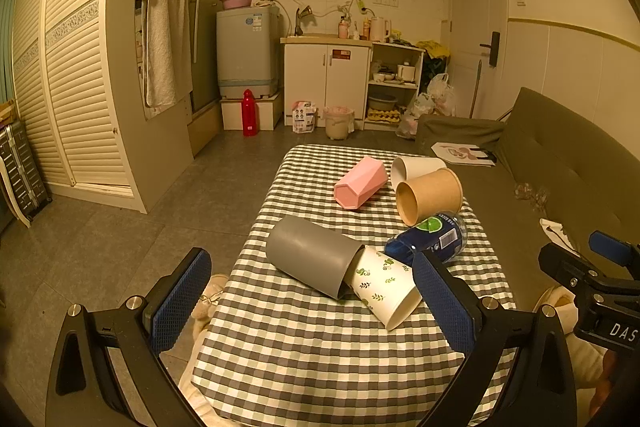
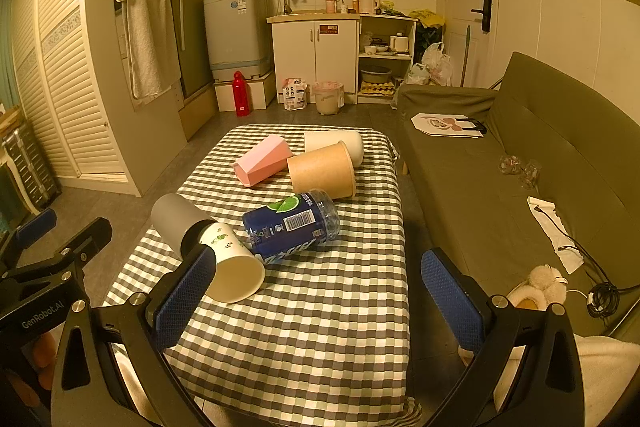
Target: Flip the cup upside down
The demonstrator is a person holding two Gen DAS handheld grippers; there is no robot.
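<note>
Six cups lie on their sides: a grey cup with a leaf-printed paper cup tucked into its mouth, a blue labelled clear cup beside them, then a brown paper cup, a pink faceted cup and a white cup farther back.

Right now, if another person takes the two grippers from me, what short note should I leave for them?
Left gripper: open, holds nothing, hovers at the near end of the checkered table.
Right gripper: open, holds nothing, also at the near end.
All cups lie on their sides: the leaf-print paper cup with its base tucked into the mouth of the grey cup, the blue bottle beside them; farther back the pink cup, brown paper cup and white cup.
Done: nothing, no cup stands upside down.
Left: grasp a cup and set it mouth down; the leaf-print one looks nearest.
</note>
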